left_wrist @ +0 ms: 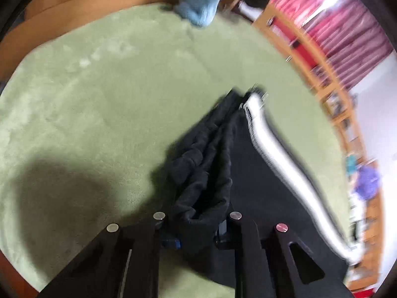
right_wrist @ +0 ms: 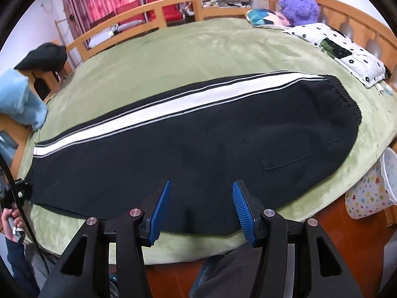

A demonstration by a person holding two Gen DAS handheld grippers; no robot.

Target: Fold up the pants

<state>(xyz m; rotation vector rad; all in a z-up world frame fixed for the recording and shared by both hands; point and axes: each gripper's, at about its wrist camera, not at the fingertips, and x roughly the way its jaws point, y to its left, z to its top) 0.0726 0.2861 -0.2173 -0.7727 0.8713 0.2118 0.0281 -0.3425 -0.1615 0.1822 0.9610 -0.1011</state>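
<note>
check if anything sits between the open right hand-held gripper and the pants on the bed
Nothing visible does. The right hand-held gripper hangs open directly over the near edge of the black pants, with only air between. The patterned pillow and blue towel lie off to the sides on the green blanket.

text: none legible | labels: none | numbers: none

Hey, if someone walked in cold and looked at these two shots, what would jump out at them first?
The long black pants with a white stripe, laid flat across the green blanket, fill the right wrist view. The left gripper has bunched black cloth between its fingers, while the right gripper hangs open over the near edge. A purple plush toy sits by the headboard.
</note>
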